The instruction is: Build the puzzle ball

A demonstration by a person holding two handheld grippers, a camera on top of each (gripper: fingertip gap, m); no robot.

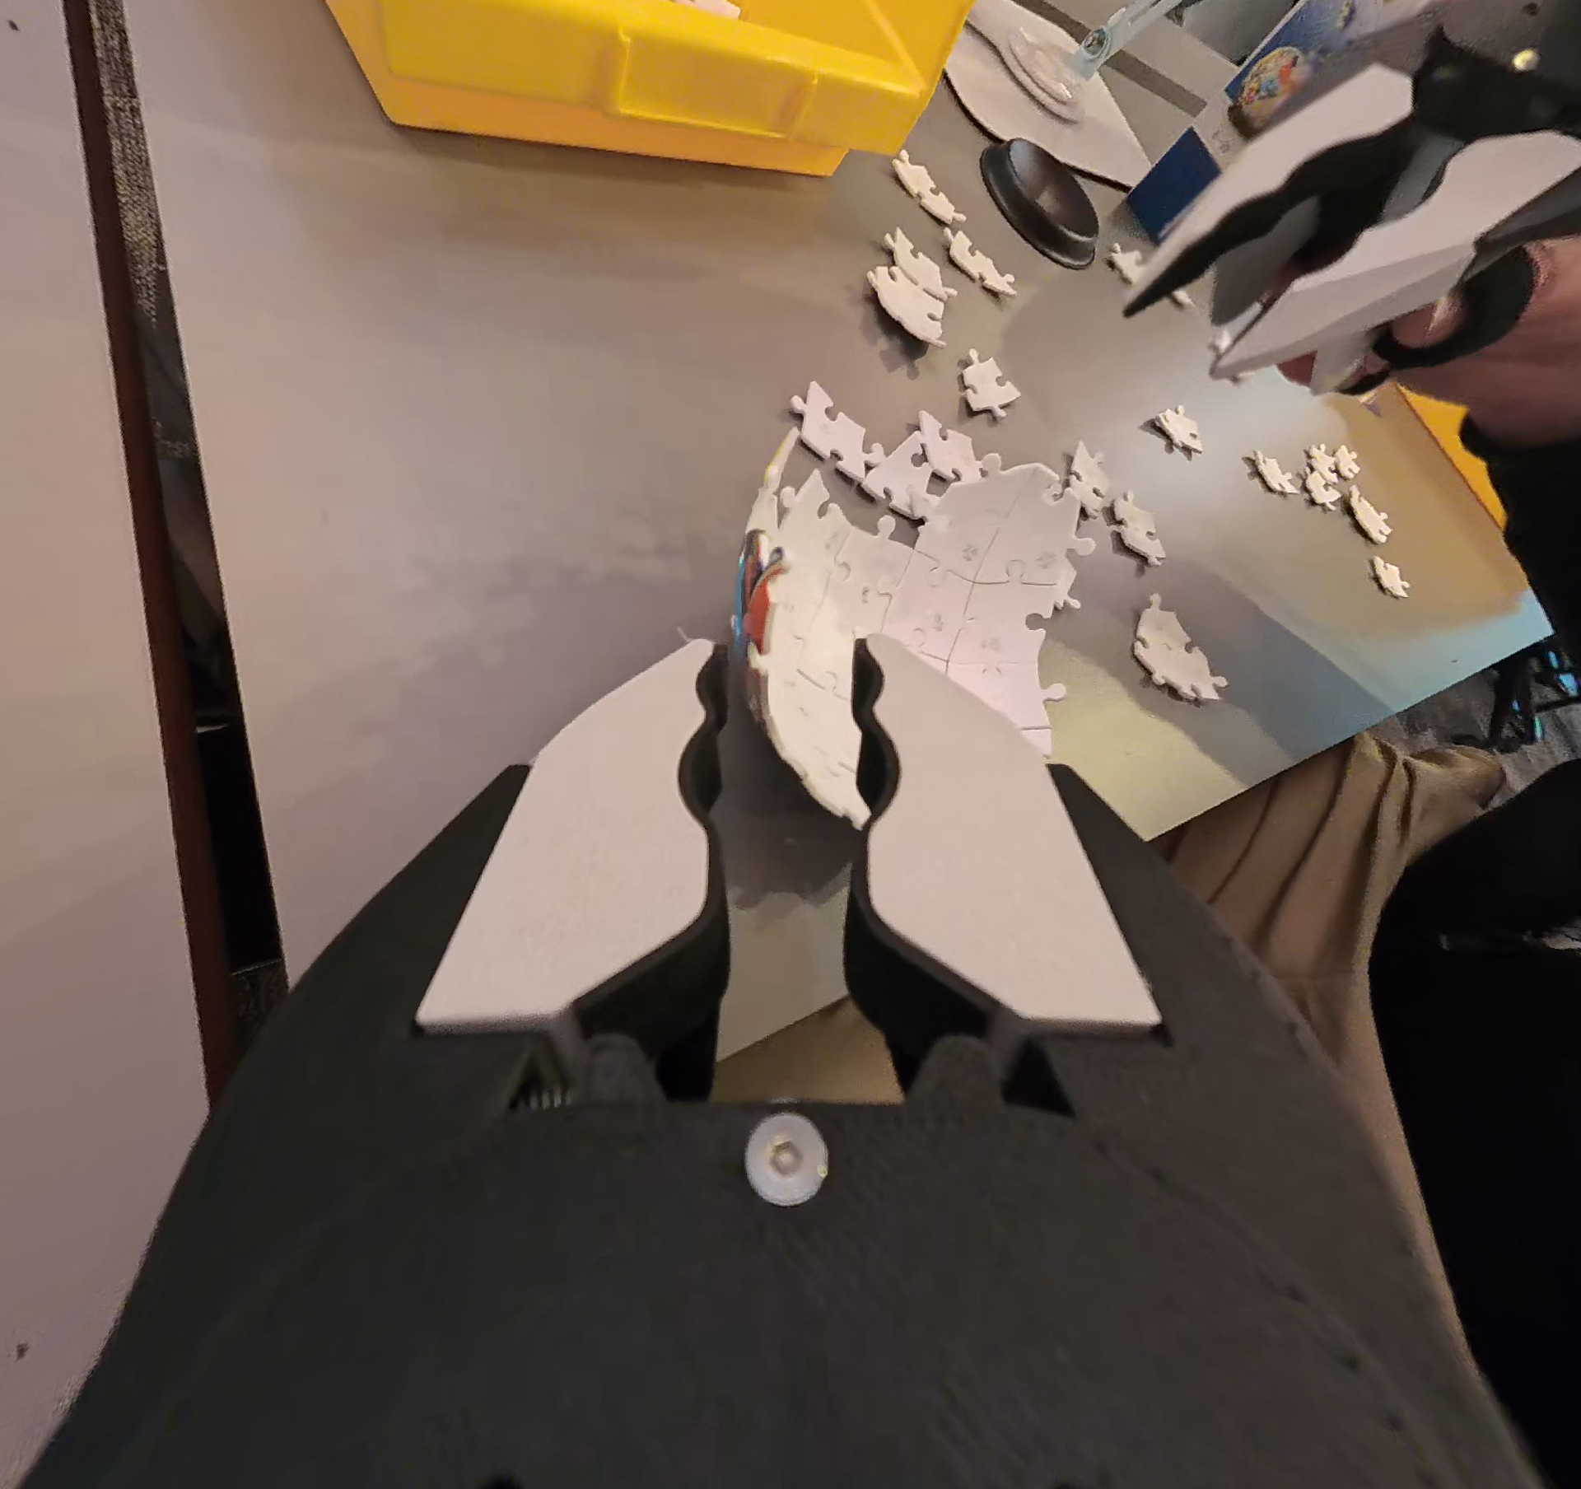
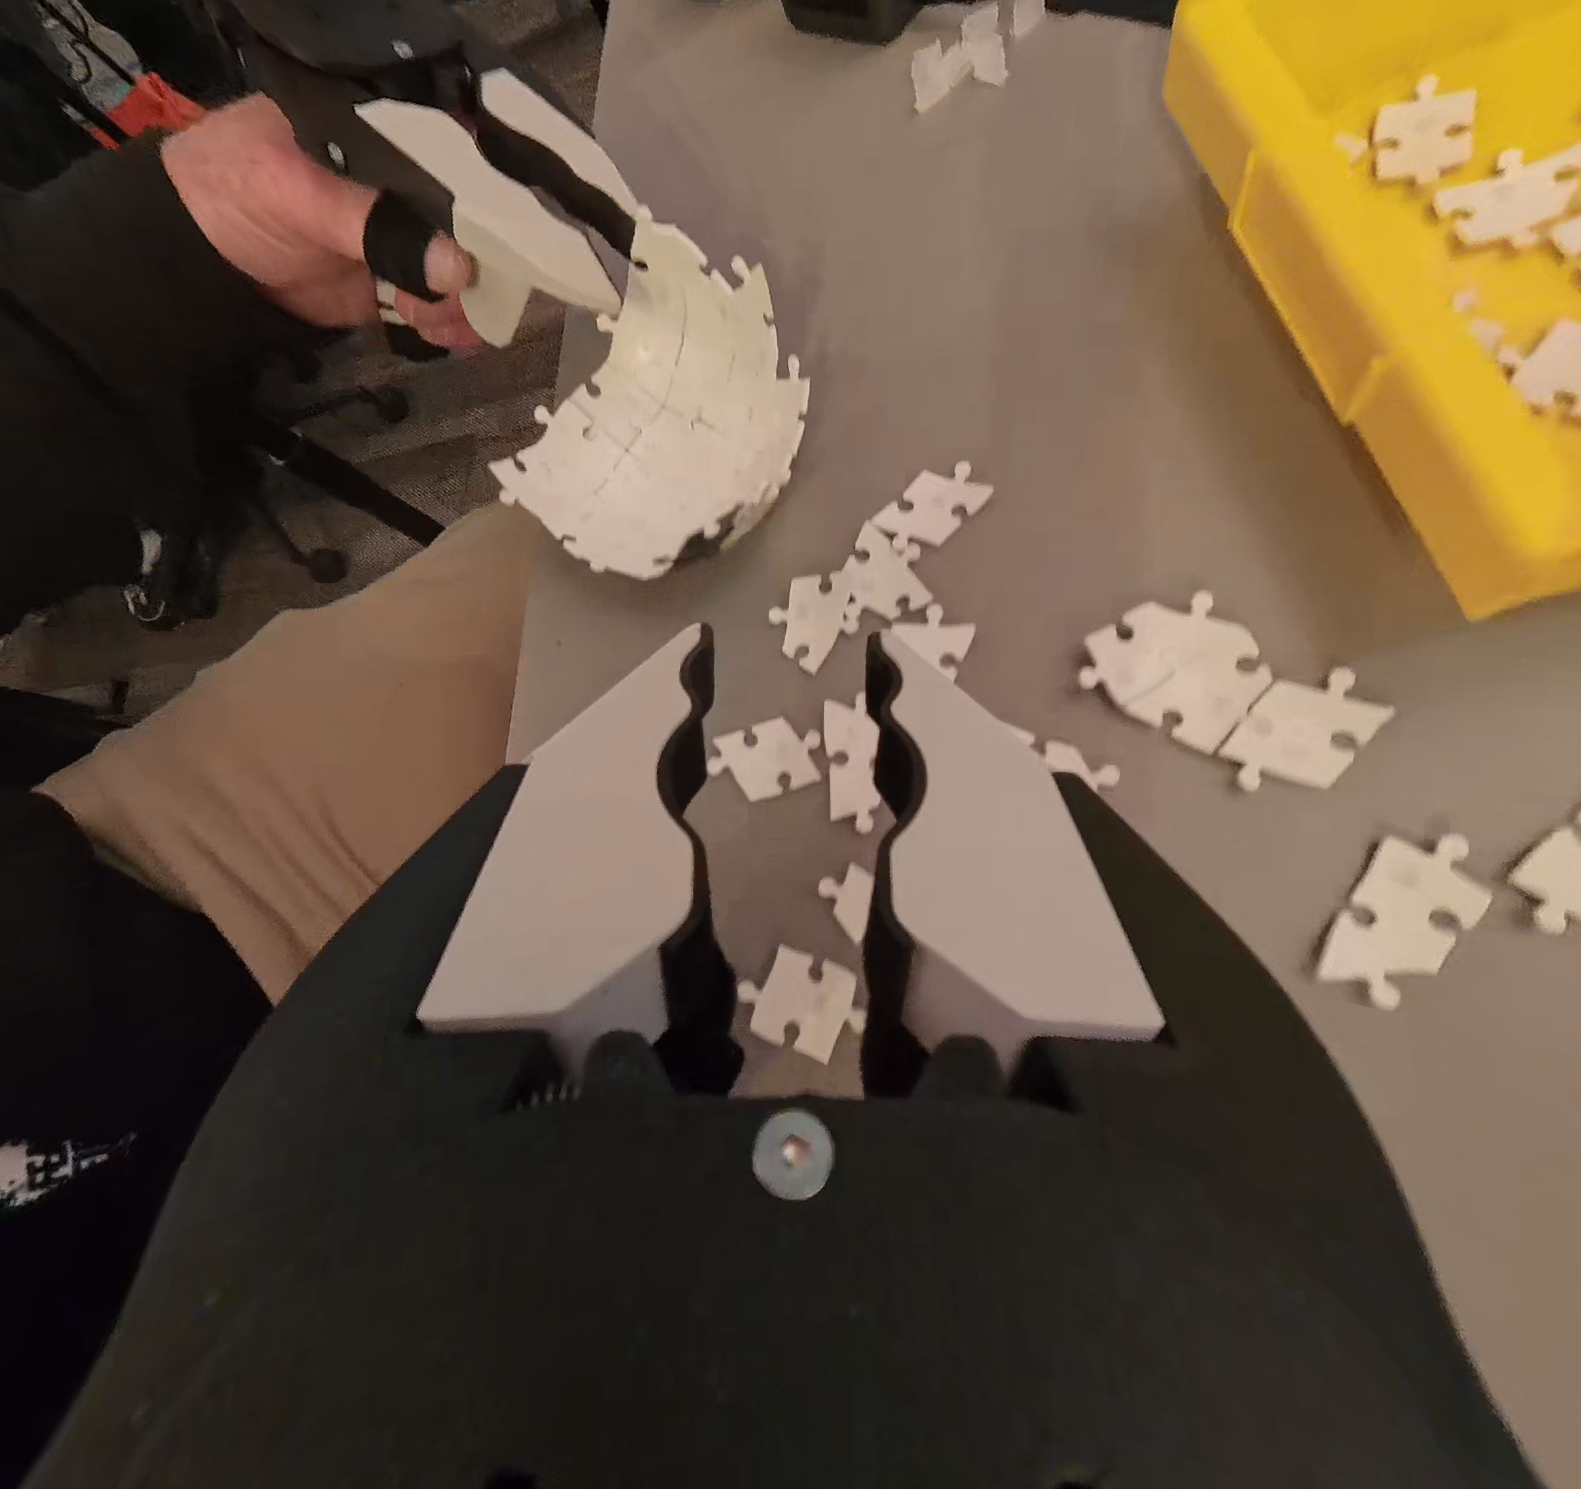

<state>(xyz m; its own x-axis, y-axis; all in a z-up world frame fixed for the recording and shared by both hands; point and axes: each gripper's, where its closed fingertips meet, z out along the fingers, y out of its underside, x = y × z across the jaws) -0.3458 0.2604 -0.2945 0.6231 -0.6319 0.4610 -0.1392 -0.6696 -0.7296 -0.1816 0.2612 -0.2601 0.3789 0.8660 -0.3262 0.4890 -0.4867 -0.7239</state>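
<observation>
Left hand-held gripper [image 1: 787, 661] clamping half-built puzzle ball [image 1: 924, 592] rim, hollow facing right, right hand-held gripper [image 2: 787, 652] parted, empty

Dim, warm indoor light, soft and even. Pale sheen across the grey bench [image 1: 479, 438] in the left wrist view, brighter toward its far right corner. Soft shadow under the partly built puzzle ball [image 2: 676, 438]. Motion blur on the yellow bin [image 2: 1369, 387] and on loose pieces at the right edge. Strong wide-angle bending at the borders; near black body of each hand-held gripper soft, unsharp.
</observation>
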